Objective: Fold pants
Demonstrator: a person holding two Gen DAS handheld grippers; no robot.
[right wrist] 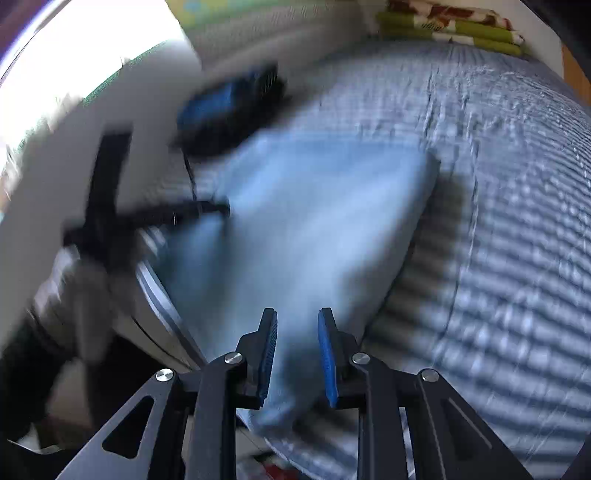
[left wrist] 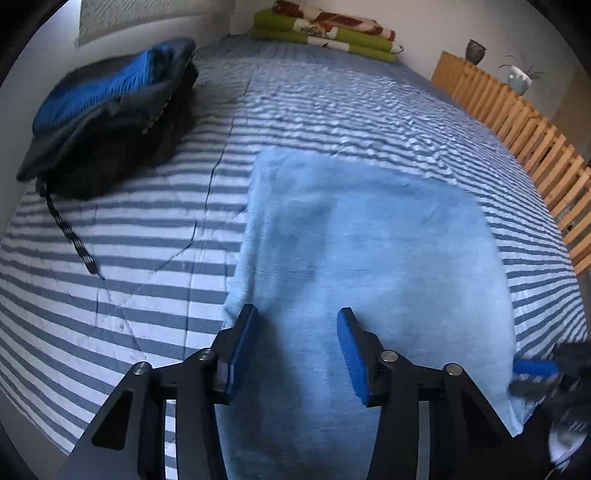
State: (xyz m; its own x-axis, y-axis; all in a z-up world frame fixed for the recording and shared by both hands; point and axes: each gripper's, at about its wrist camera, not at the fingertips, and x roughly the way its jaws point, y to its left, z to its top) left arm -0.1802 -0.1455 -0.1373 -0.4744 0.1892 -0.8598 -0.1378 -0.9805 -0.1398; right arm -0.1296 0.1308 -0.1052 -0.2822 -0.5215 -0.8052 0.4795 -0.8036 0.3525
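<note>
Light blue pants (left wrist: 369, 240) lie folded in a flat rectangle on the blue-and-white striped bedsheet (left wrist: 129, 229). My left gripper (left wrist: 298, 312) hovers over their near left part, its blue pads wide apart with nothing between them. My right gripper (left wrist: 517, 376) shows blurred at the pants' near right edge. In the blurred right wrist view the pants (right wrist: 314, 221) stretch away, and the right gripper (right wrist: 298, 313) stands over their near corner. Its pads are a narrow gap apart, and fabric shows through the gap. The left gripper (right wrist: 216, 209) is a dark smear at the pants' left side.
A dark pile of folded clothes topped by a blue garment (left wrist: 107, 110) sits at the far left, its drawstring (left wrist: 70, 232) trailing over the sheet. A folded green blanket (left wrist: 325, 33) lies at the head. A wooden slatted rail (left wrist: 517, 122) runs along the right side.
</note>
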